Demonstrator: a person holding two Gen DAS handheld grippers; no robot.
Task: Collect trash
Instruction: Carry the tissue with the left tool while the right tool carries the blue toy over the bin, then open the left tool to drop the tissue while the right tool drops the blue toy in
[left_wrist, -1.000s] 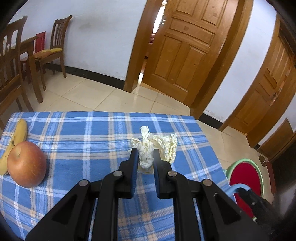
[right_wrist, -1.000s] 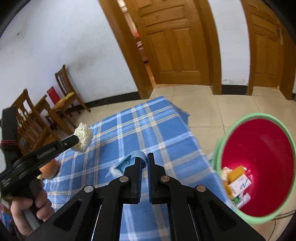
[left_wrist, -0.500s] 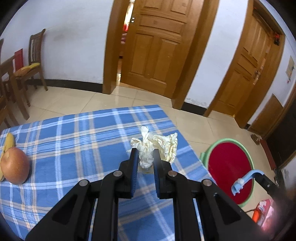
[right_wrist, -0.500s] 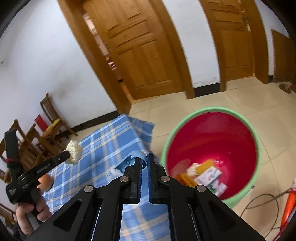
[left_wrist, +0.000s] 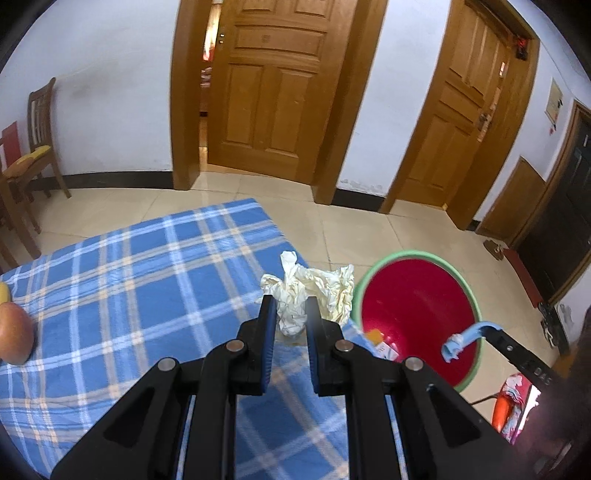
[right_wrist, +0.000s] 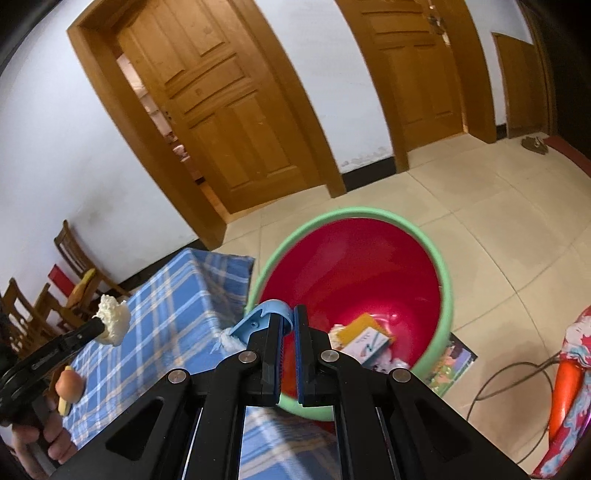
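My left gripper (left_wrist: 291, 314) is shut on a crumpled cream paper wad (left_wrist: 295, 295) and holds it above the right edge of the blue plaid table (left_wrist: 147, 280). My right gripper (right_wrist: 289, 325) is shut on a curved light-blue plastic piece (right_wrist: 258, 319) with a white tuft at its end. It hangs over the near rim of the red bin (right_wrist: 354, 269) with the green rim, which stands on the floor beside the table. In the left wrist view the bin (left_wrist: 417, 306) lies right of the wad, and the blue piece (left_wrist: 465, 334) hovers over it. Several packets (right_wrist: 365, 339) lie inside.
An apple (left_wrist: 14, 338) and a banana (left_wrist: 3, 291) lie at the table's left end. Wooden chairs (left_wrist: 37, 147) stand by the wall at the left. A cable (right_wrist: 509, 384), a leaflet (right_wrist: 448, 365) and an orange patterned object (right_wrist: 565, 376) lie on the floor right of the bin.
Both grippers have swung right, from over the table toward the bin, which is now centred in the right wrist view. Both keep their grips on the wad and the blue piece.
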